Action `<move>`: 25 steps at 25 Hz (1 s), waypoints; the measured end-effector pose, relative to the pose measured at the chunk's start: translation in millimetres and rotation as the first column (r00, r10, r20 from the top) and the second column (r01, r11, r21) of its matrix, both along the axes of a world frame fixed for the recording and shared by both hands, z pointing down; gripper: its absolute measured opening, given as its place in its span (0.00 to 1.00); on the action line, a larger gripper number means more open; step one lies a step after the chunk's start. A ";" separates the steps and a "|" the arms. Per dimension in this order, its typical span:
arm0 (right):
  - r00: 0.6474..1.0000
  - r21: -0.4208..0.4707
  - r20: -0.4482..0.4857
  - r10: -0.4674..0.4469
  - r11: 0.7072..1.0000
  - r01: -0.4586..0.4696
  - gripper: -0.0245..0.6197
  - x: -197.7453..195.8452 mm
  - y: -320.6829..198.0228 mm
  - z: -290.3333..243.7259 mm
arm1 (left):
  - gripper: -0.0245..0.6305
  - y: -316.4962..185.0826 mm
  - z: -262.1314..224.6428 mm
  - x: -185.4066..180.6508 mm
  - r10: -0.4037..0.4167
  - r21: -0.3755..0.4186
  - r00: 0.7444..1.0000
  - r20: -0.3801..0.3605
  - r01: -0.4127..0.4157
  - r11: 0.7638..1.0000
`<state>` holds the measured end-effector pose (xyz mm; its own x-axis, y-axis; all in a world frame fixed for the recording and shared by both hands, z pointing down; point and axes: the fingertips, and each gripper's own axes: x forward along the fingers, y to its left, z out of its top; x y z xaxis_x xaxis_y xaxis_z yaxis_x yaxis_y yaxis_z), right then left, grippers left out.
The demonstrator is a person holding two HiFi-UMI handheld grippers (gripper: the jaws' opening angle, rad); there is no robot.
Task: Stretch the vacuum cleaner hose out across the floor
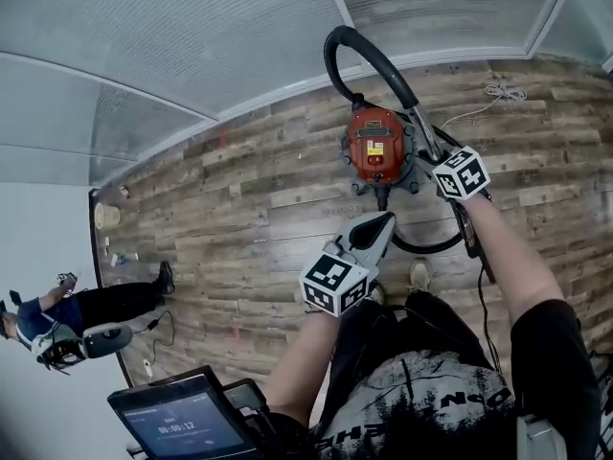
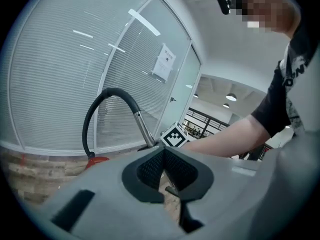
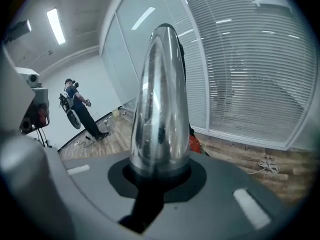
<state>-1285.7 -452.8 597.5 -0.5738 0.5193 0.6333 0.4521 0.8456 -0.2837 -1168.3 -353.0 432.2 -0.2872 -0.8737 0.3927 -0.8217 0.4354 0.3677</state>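
Right tool [image 3: 159, 173] clamped on the metal wand [image 3: 161, 94], evidently to draw the hose [image 1: 369, 57] ahead of it off the vacuum cleaner [image 1: 378, 144]; left tool [image 2: 165, 173] closed, empty.

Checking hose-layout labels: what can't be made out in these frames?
- Metal tube past the right gripper: head view, hidden by that gripper and the forearm.
- Vacuum cleaner body: right gripper view, the tube clamped in the tongs covers all but a red sliver; left gripper view, the left gripper itself covers most.
- White tangle on the floor: head view, too small to identify.
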 end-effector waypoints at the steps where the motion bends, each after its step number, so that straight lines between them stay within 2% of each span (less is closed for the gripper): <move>1: 1.000 -0.005 0.005 0.022 1.000 -0.022 0.13 -4.4 -4.8 -3.3 | 0.04 -4.0 -2.2 -5.5 -0.002 0.012 1.000 -0.005 0.003 1.000; 6: 0.991 0.021 0.065 0.120 0.992 -0.122 0.12 -28.5 -42.2 -26.5 | 0.04 -26.3 -5.9 -30.5 0.081 0.040 0.997 -0.006 -0.080 0.996; 10: 0.980 0.084 0.096 0.174 0.980 -0.182 0.12 -13.3 -56.5 -43.3 | 0.04 -41.0 -1.7 -51.3 0.149 0.069 0.989 -0.025 -0.147 0.987; 12: 0.970 0.122 0.101 0.222 0.965 -0.233 0.12 -3.7 -63.4 -51.8 | 0.15 -56.2 -7.3 -73.6 0.210 0.106 0.977 -0.045 -0.205 0.973; 16: 0.954 0.153 0.083 0.287 0.943 -0.297 0.13 -17.1 -71.8 -72.5 | 0.22 -98.6 -20.8 -140.4 0.294 0.165 0.952 -0.091 -0.277 0.947; 18: 0.943 0.159 0.084 0.322 0.930 -0.332 0.13 -18.8 -69.5 -83.4 | 0.30 -121.4 -26.0 -154.8 0.353 0.175 0.931 -0.097 -0.333 0.927; 20: 0.919 0.187 0.092 0.384 0.900 -0.395 0.13 -6.4 -71.6 -93.9 | 0.36 -151.0 -38.0 -150.8 0.429 0.203 0.900 -0.074 -0.407 0.891; 22: 0.899 0.224 0.107 0.425 0.871 -0.438 0.13 6.3 -71.0 -103.0 | 0.39 -178.1 -50.7 -137.1 0.488 0.225 0.872 -0.044 -0.468 0.855; 23: 0.897 0.240 0.114 0.428 0.864 -0.443 0.12 10.6 -67.8 -106.5 | 0.43 -188.1 -54.6 -127.8 0.510 0.227 0.860 -0.034 -0.490 0.842; 25: 0.902 0.277 0.124 0.414 0.858 -0.432 0.13 18.1 -61.4 -111.8 | 0.44 -204.9 -59.5 -107.7 0.537 0.224 0.843 -0.023 -0.519 0.825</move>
<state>-1267.7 -514.2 485.7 -0.7367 0.0161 0.6761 0.0396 0.9990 0.0194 -1276.0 -557.9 372.7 0.2663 -0.9444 0.1931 -0.8676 -0.1476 0.4748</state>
